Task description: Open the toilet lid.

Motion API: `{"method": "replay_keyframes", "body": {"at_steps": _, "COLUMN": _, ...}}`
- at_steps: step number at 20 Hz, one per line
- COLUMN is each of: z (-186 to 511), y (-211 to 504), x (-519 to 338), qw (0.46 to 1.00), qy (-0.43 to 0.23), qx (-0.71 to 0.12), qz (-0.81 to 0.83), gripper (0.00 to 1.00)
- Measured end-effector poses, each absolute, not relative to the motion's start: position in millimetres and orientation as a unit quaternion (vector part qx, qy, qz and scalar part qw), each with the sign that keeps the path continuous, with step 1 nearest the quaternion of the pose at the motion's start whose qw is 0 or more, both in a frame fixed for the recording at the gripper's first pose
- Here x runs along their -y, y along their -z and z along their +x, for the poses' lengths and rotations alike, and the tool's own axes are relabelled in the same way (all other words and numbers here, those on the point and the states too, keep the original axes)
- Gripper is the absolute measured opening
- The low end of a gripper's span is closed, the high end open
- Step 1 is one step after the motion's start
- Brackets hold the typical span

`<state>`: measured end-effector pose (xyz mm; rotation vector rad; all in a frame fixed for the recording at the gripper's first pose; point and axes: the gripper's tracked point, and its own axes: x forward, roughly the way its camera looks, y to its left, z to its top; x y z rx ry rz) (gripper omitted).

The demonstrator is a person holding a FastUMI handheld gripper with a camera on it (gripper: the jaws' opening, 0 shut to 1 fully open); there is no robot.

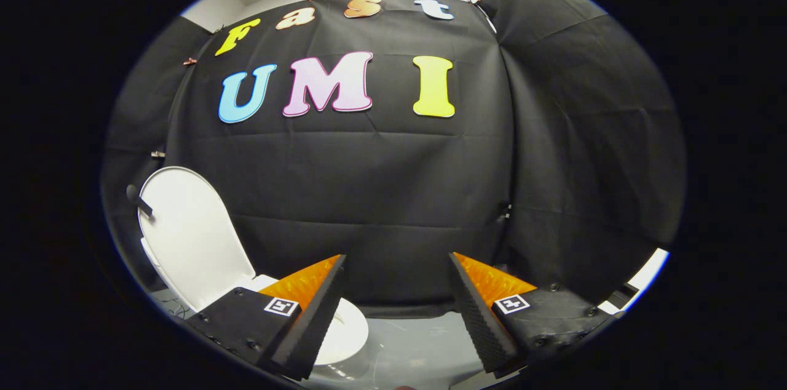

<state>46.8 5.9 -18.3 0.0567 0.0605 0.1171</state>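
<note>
Black cloth wall (393, 193) backs the booth. Toilet lid (190, 236) stands raised at nine o'clock, seat (347, 328) beneath it. Gripper (396, 310) spread wide, holding nothing; square coded markers (281, 306) on both fingers.

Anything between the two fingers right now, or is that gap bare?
Bare. In the gripper view the open gripper holds nothing; between its fingers shows only floor and black cloth wall. The raised lid stands off beyond the left finger.

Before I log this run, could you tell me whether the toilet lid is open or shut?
Open: the toilet lid stands upright against the booth wall, above the seat. The gripper is open, nothing between its fingers.
</note>
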Motion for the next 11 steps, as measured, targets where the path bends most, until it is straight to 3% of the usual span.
{"method": "replay_keyframes", "body": {"at_steps": 11, "z": 47.3, "y": 13.4, "x": 1.4, "qw": 0.998, "qy": -0.053, "qx": -0.027, "qz": 0.037, "gripper": 1.00}}
